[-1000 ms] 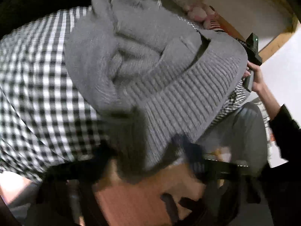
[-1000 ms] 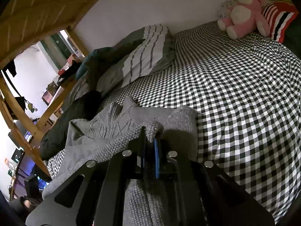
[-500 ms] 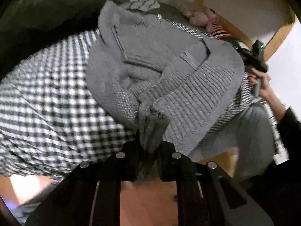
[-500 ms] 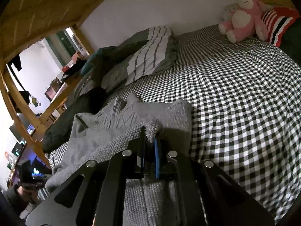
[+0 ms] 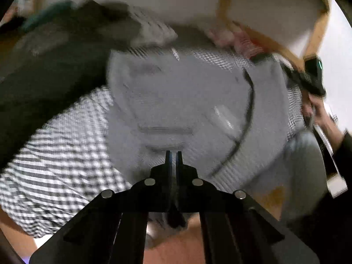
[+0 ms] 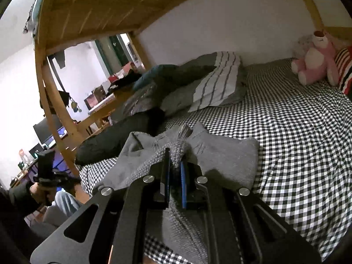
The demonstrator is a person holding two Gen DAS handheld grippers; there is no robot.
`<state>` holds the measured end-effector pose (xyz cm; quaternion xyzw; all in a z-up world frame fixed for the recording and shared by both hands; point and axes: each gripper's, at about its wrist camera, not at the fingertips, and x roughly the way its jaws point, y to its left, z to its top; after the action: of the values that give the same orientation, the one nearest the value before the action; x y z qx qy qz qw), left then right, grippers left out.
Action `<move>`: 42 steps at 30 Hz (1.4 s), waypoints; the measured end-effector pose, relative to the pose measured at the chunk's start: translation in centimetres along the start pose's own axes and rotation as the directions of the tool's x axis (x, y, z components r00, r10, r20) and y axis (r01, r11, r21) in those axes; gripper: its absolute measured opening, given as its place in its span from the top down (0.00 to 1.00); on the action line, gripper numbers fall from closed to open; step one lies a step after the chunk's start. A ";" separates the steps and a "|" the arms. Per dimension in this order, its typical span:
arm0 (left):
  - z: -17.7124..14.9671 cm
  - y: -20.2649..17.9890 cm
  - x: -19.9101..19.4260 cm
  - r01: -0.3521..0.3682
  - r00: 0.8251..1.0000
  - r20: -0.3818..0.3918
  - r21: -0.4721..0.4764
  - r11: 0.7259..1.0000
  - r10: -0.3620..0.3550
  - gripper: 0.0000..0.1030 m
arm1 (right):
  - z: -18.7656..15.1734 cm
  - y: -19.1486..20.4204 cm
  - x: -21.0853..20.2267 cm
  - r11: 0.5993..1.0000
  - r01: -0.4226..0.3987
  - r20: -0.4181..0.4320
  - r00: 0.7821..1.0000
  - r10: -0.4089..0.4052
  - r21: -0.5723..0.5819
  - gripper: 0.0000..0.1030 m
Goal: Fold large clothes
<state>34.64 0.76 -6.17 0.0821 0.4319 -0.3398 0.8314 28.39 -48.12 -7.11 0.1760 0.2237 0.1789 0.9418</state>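
A grey knit sweater (image 5: 187, 101) lies spread on a black-and-white checked bed sheet (image 5: 55, 160); it also shows in the right wrist view (image 6: 220, 154). My left gripper (image 5: 173, 156) is at the sweater's near edge with its jaws together; the view is blurred and a dark strip of fabric seems pinched low between the jaws. My right gripper (image 6: 175, 160) is shut on a bunched fold of the sweater's hem. The right gripper also shows at the far right of the left wrist view (image 5: 312, 77).
The checked sheet (image 6: 297, 132) covers the bed. A striped pillow (image 6: 217, 83) and dark bedding (image 6: 123, 136) lie at the far left side. A pink plush toy (image 6: 316, 57) and striped cushion (image 6: 345, 66) sit at the back right. A wooden bunk frame (image 6: 55, 101) stands around the bed.
The left gripper has swung up and back from the sweater's lifted edge, and the sweater now lies flatter on the sheet. The right gripper keeps its hold and has shifted slightly.
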 end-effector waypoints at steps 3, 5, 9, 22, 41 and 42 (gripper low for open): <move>-2.9 -1.4 2.3 0.012 0.998 -0.069 0.067 0.998 -0.008 0.07 | 0.0 -0.1 0.2 1.000 0.010 -0.001 1.000 -0.010 0.007 0.92; -5.5 -2.1 3.4 0.015 0.994 -0.110 0.105 0.994 -0.004 0.08 | -0.1 -0.5 0.5 1.000 0.018 -0.002 1.000 -0.017 0.021 0.92; -8.2 -3.5 5.0 -0.014 0.980 -0.190 0.185 0.983 0.049 0.08 | -0.2 -0.9 0.9 0.999 0.018 -0.008 1.000 -0.017 0.037 0.92; -6.4 0.2 9.0 0.058 0.976 -0.203 -0.100 0.993 -0.077 0.94 | -0.7 -1.2 0.7 0.998 0.020 0.000 1.000 -0.020 0.054 0.92; 7.1 3.1 -1.9 0.026 0.985 0.173 -0.013 1.000 -0.024 0.95 | -1.0 -3.9 -1.3 0.984 -0.027 0.071 0.997 0.015 0.173 0.92; 8.3 4.1 -1.0 0.011 0.985 0.170 -0.018 1.000 -0.008 0.95 | -1.0 -4.6 -0.4 0.982 0.019 0.041 0.999 -0.028 0.190 0.92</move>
<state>42.38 0.82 -0.93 0.0429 0.3629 -0.3456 0.8643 28.73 -52.05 -9.62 0.2661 0.2213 0.1418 0.9274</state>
